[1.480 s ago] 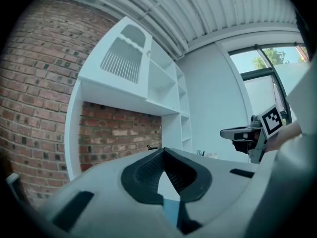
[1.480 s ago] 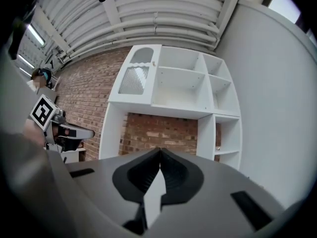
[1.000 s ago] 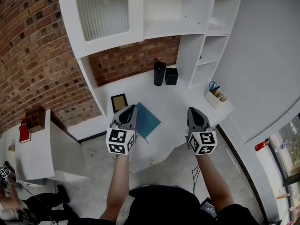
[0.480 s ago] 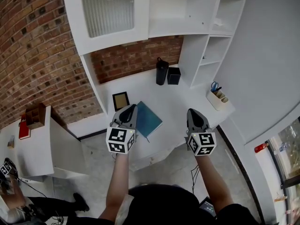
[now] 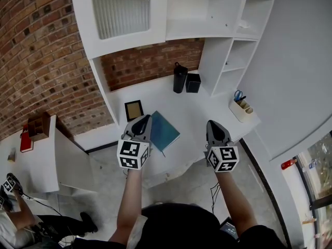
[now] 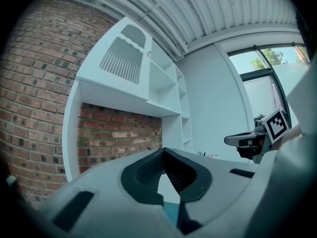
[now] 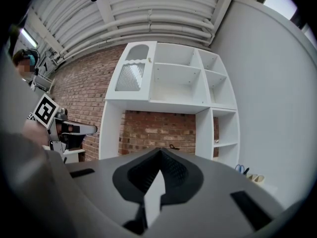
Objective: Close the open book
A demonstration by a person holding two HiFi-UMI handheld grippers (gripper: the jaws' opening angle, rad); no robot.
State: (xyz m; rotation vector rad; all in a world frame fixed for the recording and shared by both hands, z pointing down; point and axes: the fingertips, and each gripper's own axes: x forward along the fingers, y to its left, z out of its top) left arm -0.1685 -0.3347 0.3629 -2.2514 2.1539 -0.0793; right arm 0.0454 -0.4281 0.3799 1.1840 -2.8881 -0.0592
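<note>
The brick wall (image 5: pixel 36 56) looked rough; the desk (image 5: pixel 205 110) was smooth and matt; the book (image 5: pixel 165 130) had a matt cover.

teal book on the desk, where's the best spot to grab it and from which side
Probably the teal book by its near right edge, coming in level from the desk's front. It lies flat and skewed on the white desk, so only a thin edge can be pinched, and that one shows clear; its left part is hidden behind the left gripper.
</note>
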